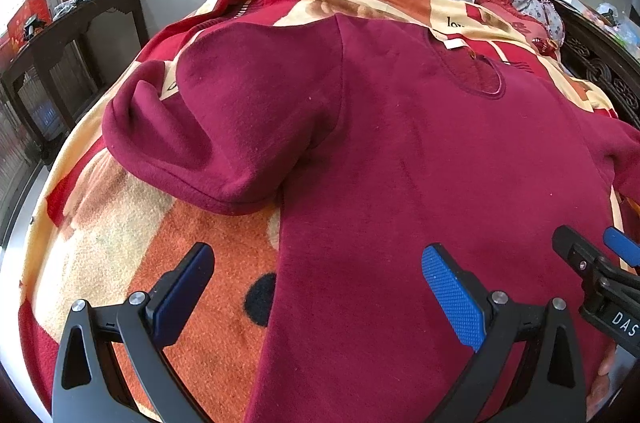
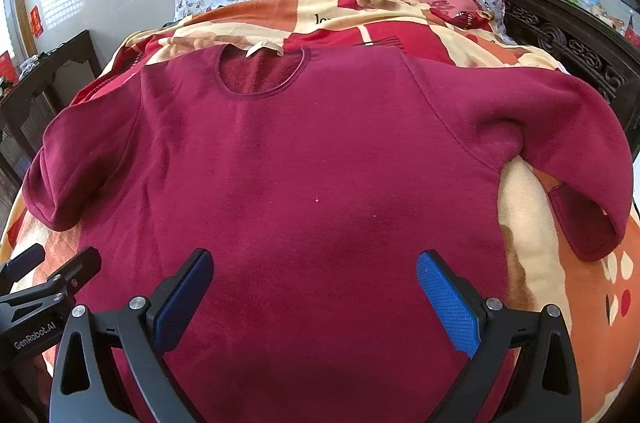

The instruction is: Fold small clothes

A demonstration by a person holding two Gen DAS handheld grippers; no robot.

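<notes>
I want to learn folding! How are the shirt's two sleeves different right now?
The left sleeve is bent back on itself, so its cuff end points toward the shirt's body. The right sleeve droops outward and down, with its open cuff showing at the end. The left sleeve looks bunched and puffy; the right sleeve lies smoother. Both are the same dark red fleece, and both rest on the patterned blanket, untouched by either gripper.

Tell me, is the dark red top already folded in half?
No. In the right wrist view the dark red top lies spread flat on the blanket, neckline showing and both sleeves out to the sides.
</notes>
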